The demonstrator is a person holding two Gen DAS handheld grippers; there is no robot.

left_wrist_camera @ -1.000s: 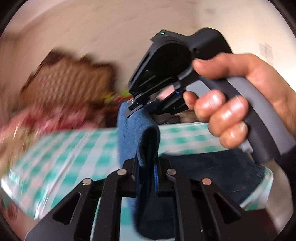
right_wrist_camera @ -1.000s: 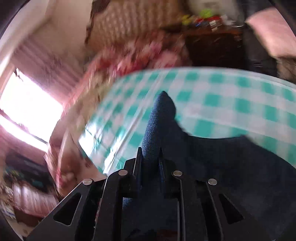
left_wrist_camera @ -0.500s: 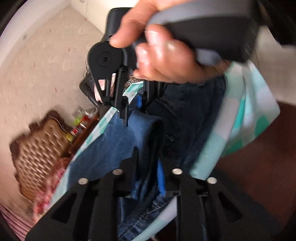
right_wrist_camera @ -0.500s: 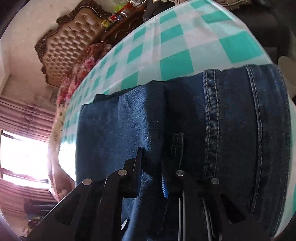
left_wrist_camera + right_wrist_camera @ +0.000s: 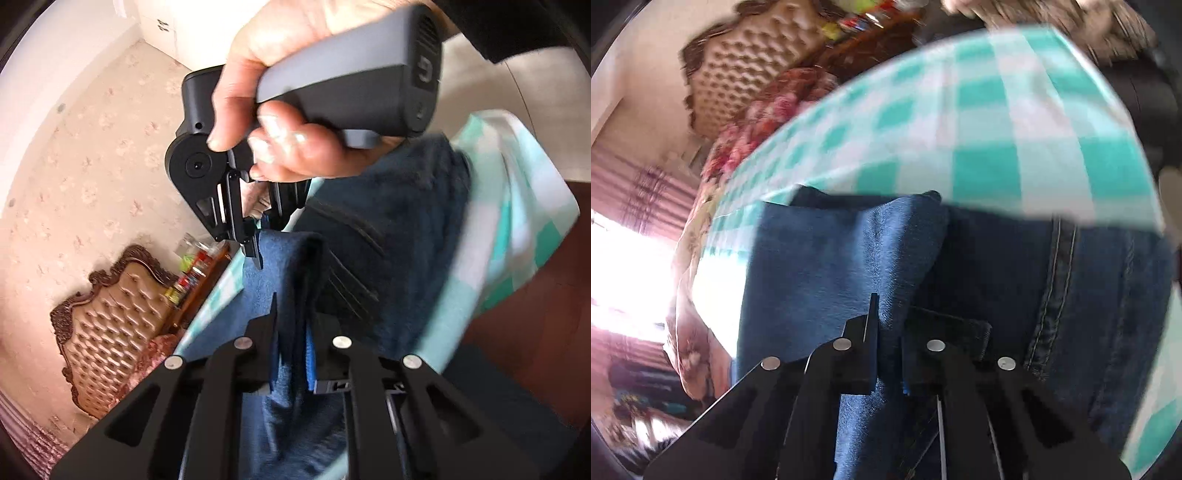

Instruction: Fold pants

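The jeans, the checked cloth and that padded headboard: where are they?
jeans (image 5: 827, 258), right wrist view, on the folded layer.
checked cloth (image 5: 1015, 140), right wrist view, on a bare patch.
padded headboard (image 5: 107, 325), left wrist view, on the tufted panel.

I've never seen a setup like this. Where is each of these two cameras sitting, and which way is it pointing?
Left wrist: sits on the left gripper, looking along its fingers at the jeans; the right hand and right gripper show.
Right wrist: sits on the right gripper, facing the jeans and checked tablecloth; only its fingers show.
Shared: jeans, tablecloth, tufted headboard.
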